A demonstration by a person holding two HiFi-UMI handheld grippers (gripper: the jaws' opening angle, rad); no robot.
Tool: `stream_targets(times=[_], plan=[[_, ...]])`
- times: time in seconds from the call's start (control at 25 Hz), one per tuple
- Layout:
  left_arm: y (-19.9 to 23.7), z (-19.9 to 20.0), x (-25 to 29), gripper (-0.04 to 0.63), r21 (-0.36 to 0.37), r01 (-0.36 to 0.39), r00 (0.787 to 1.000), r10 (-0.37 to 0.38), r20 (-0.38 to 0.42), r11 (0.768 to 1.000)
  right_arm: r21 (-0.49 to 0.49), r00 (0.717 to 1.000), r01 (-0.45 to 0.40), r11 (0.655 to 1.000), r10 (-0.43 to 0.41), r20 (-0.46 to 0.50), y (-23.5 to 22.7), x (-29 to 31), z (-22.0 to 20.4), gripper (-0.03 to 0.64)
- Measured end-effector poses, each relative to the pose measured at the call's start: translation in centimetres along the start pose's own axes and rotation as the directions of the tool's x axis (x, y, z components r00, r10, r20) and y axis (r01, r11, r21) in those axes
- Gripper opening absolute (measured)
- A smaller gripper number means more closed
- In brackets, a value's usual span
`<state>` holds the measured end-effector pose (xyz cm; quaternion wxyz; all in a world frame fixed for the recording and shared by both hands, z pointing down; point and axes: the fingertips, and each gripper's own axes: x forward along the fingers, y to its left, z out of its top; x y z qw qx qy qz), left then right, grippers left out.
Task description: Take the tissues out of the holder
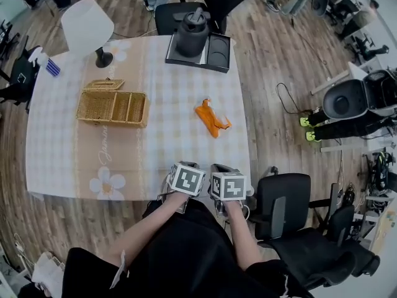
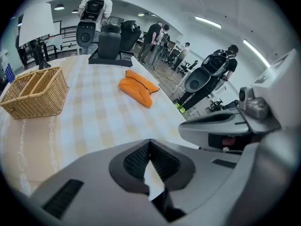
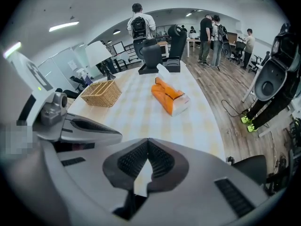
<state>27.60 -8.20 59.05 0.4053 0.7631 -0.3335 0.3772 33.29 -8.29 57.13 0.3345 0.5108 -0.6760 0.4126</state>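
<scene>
Left gripper (image 2: 149, 145) and right gripper (image 3: 147, 144): jaws together, empty, at near edge of the table (image 1: 142, 160). Orange tissue holder (image 1: 212, 118) lies well apart, untouched.

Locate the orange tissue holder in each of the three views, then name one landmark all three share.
Head view: orange tissue holder right of centre on the table.
Left gripper view: orange tissue holder upper middle.
Right gripper view: orange tissue holder just above centre.
Shared landmark: wicker basket, left of it in every view.

Orange tissue holder (image 1: 212, 118) on table (image 1: 155, 148); left claw (image 1: 188, 165), right claw (image 1: 221, 167) at edge.
</scene>
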Motion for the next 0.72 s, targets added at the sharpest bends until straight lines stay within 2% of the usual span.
stream_targets(times=[0.2, 0.36, 0.52, 0.72], plan=[[-0.6, -0.7, -0.1, 0.000, 0.003, -0.007, 1.000, 0.007, 0.014, 1.000, 0.004, 1.000, -0.009, 1.000, 0.009, 0.010, -0.7, -0.5, -0.7, 0.012], [-0.4, -0.8, -0.3, 0.000, 0.001, -0.044, 0.998, 0.043, 0.048, 0.999, -0.010, 1.000, -0.022, 1.000, 0.022, 0.018, -0.5, -0.7, -1.3, 0.012], [-1.0, -1.5, -0.6, 0.000, -0.035, -0.038, 0.998, 0.040, 0.057, 0.999, -0.030, 0.999, -0.028, 0.999, 0.029, 0.021, -0.3, -0.8, -1.9, 0.012], [-0.5, -1.9, -0.3, 0.000, -0.042, -0.064, 0.992, 0.068, 0.103, 0.997, -0.045, 0.999, -0.036, 0.998, 0.037, 0.025, 0.0, -1.2, -2.6, 0.012]])
